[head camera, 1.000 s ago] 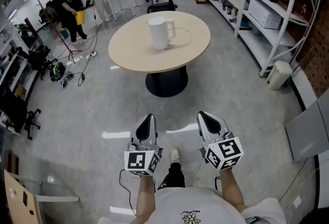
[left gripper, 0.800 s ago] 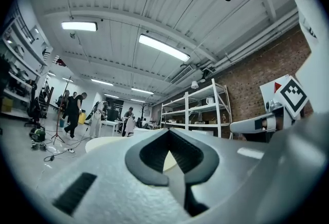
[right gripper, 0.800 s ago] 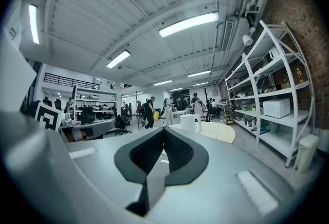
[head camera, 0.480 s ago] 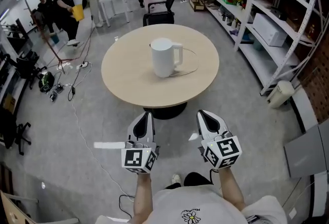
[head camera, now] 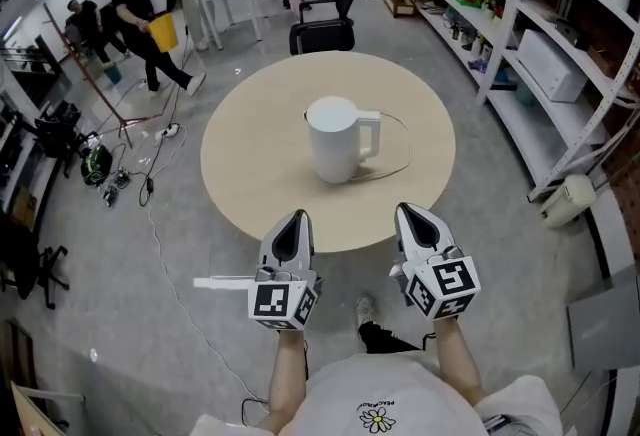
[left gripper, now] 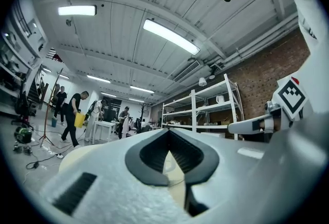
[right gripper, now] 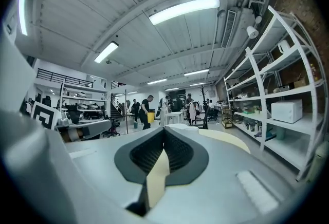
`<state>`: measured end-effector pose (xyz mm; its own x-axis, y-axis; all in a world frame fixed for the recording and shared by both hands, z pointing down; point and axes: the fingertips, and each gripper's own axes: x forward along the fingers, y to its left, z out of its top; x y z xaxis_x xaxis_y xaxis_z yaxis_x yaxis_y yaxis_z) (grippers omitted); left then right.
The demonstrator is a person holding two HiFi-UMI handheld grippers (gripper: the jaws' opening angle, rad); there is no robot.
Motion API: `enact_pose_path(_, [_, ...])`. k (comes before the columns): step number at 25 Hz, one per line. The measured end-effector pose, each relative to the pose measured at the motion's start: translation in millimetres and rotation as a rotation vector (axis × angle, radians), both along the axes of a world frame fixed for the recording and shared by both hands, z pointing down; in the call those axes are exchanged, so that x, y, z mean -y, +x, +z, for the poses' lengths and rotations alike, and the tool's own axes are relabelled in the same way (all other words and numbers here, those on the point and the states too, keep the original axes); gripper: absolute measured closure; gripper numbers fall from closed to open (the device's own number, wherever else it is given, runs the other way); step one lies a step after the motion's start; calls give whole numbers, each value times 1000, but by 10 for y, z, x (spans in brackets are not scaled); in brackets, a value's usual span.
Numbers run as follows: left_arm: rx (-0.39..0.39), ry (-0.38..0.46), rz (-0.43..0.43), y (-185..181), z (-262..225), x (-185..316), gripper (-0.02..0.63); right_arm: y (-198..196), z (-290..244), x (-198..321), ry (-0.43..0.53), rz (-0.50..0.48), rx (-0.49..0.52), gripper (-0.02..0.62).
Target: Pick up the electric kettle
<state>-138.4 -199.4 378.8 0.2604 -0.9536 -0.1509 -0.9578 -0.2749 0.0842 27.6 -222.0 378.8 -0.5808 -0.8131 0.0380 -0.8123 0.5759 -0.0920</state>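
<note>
The white electric kettle [head camera: 335,139] stands upright near the middle of the round beige table [head camera: 250,184], its handle [head camera: 372,134] pointing right and its cord [head camera: 400,162] curling on the tabletop. My left gripper [head camera: 290,222] and right gripper [head camera: 414,216] are held side by side at the table's near edge, well short of the kettle. Both are shut with nothing between the jaws. In the left gripper view the left gripper [left gripper: 168,133] points level across the table; the right gripper [right gripper: 164,133] does the same in its own view.
A black office chair [head camera: 325,29] stands beyond the table. White shelving racks [head camera: 560,44] run along the right, with a small white bin [head camera: 570,199] at their foot. Cables [head camera: 150,184] trail on the floor at left. People [head camera: 140,19] move about at the far left.
Both grippers have come forward together from open floor to the table's near edge. The table and kettle now look larger and nearer. The jaws stayed shut.
</note>
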Motion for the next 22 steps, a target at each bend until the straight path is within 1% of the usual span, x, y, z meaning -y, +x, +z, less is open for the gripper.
enact_pose_path(6, [26,-1,-51,-215,-130,995,606,-105,-75,1004,3,-39,26,591])
enact_pose_path(11, [42,7,-85,-373,-174,1602,606,-202,-55,1737,2,-48,27,591])
enact_pose_path(14, [48,-18,-90,-508,-99,1825,606,-334,-94,1966,8,-47,33,591])
enact_pose_path(18, [27,-34,-69,-670,-24,2148,606,-456,-121,2249,21,-18,10,591])
enact_pose_path(20, [34,-28,-57,-701,-21,2307,606,-457,-107,2396,24,3,-3,591])
enact_pose_path(22, [46,-2,-58,-710,7,2409,606,-423,-31,2516,22,19,-31,586])
